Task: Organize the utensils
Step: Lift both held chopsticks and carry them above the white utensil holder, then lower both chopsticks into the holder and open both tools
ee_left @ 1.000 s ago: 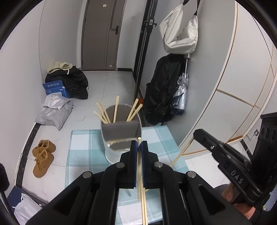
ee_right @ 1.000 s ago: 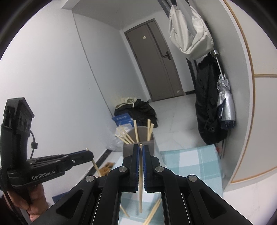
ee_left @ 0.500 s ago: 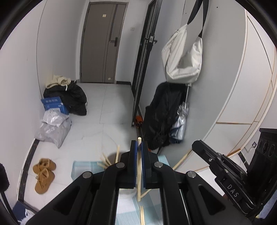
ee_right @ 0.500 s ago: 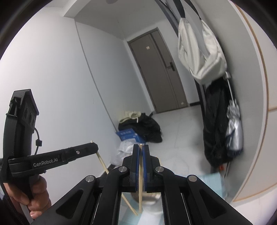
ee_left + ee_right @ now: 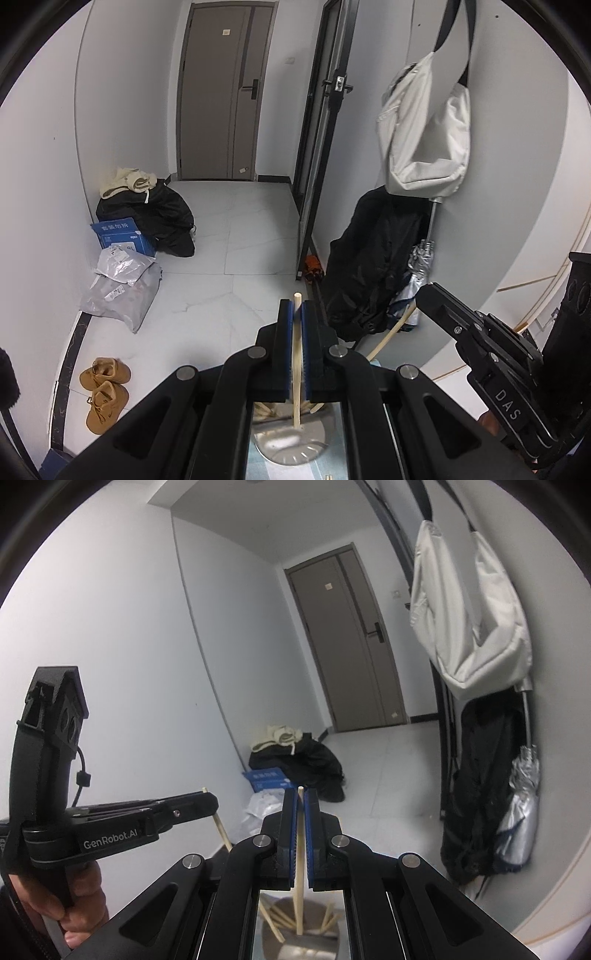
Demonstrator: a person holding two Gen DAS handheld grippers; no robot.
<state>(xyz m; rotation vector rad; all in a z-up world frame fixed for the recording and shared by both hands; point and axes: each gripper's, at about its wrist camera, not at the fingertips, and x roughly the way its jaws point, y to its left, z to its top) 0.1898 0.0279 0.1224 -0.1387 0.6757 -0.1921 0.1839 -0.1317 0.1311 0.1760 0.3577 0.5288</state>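
Both grippers were raised over the holder, cameras looking down the hall.

Left gripper (image 5: 294, 314), centre of its frame: blue pads pinched on one chopstick (image 5: 295, 365), held upright, its lower end over the utensil holder (image 5: 290, 445) at bottom centre.

Right gripper (image 5: 301, 805): likewise closed on a second chopstick (image 5: 300, 864), its tip apparently inside the holder (image 5: 299, 943).

Several chopsticks (image 5: 275, 921) already leaned inside. One pale stick end showed on the checked cloth (image 5: 327, 477) at the bottom edge.

Judgement: mostly done; these two to drop in, plus at least that one.
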